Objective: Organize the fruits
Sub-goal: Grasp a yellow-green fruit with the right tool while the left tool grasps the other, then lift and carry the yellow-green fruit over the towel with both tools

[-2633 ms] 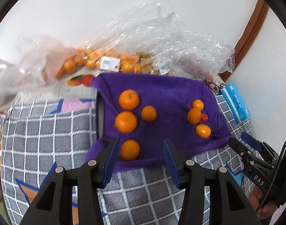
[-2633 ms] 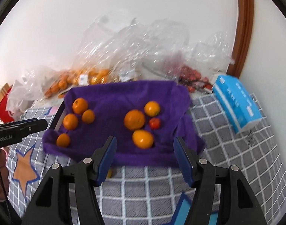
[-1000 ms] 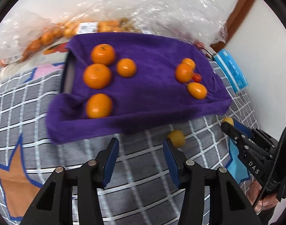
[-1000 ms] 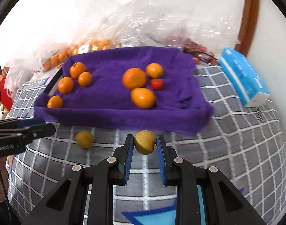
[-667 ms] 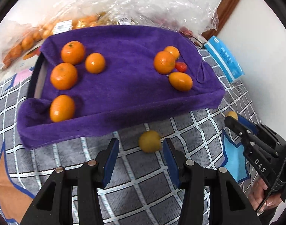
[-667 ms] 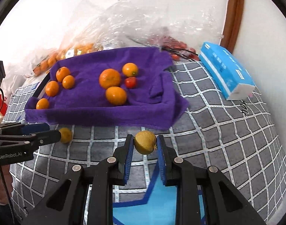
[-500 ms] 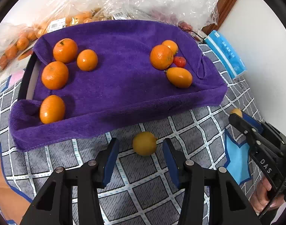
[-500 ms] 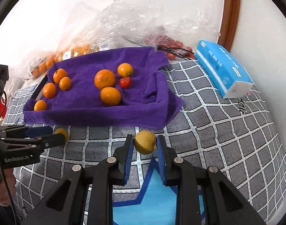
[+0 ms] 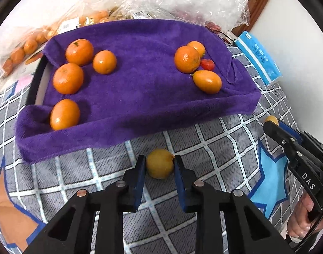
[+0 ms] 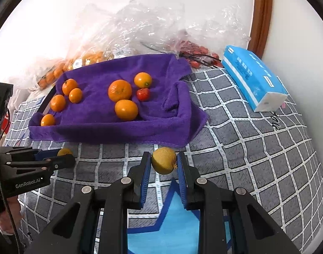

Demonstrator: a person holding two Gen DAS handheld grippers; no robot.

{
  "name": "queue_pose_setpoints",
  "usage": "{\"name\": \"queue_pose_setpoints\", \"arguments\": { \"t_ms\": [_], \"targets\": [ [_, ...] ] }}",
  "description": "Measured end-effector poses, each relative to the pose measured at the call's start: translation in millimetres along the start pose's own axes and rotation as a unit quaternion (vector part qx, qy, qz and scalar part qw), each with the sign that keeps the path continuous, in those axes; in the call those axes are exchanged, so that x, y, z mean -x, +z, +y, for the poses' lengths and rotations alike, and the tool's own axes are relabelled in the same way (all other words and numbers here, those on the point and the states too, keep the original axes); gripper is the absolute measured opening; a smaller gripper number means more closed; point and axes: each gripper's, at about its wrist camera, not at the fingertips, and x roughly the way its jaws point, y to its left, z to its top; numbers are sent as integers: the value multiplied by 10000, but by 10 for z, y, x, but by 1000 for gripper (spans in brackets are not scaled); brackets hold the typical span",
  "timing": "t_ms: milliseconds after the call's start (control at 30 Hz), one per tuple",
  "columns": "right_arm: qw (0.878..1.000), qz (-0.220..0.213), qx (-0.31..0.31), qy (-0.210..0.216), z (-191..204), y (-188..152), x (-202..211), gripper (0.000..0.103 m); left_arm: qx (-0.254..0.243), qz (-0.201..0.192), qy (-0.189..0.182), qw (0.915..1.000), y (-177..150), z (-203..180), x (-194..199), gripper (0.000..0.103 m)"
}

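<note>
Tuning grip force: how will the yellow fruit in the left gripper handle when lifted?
The fruit is round, so it would likely roll if released on the cloth. The left gripper pinches it only at the sides, so it may pivot. Probably light and firm, given its size.

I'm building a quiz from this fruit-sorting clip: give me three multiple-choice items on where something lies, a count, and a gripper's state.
1. Where does the blue tissue pack lie?
A. On the purple towel
B. On the checked cloth, right of the purple towel
C. Inside a plastic bag

2. How many small red fruits lie on the purple towel?
A. One
B. Three
C. None

3. What is the left gripper doing?
A. Open over the towel
B. Shut on nothing
C. Shut on a yellow fruit

Answers:
1 B: the pack rests on the checked cloth, apart from the towel's right edge.
2 A: a single red fruit sits among the orange ones.
3 C: its blue pads press both sides of the yellow fruit, the jaws having just closed.
</note>
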Motion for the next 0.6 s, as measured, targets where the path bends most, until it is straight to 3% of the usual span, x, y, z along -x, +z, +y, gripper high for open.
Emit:
{"name": "queue_pose_setpoints", "arguments": {
  "t_ms": [600],
  "targets": [
    [9973, -676, 282, 99, 477, 387, 789, 25, 364, -1198, -20, 9921, -133, 242, 1256, 25]
  ]
}}
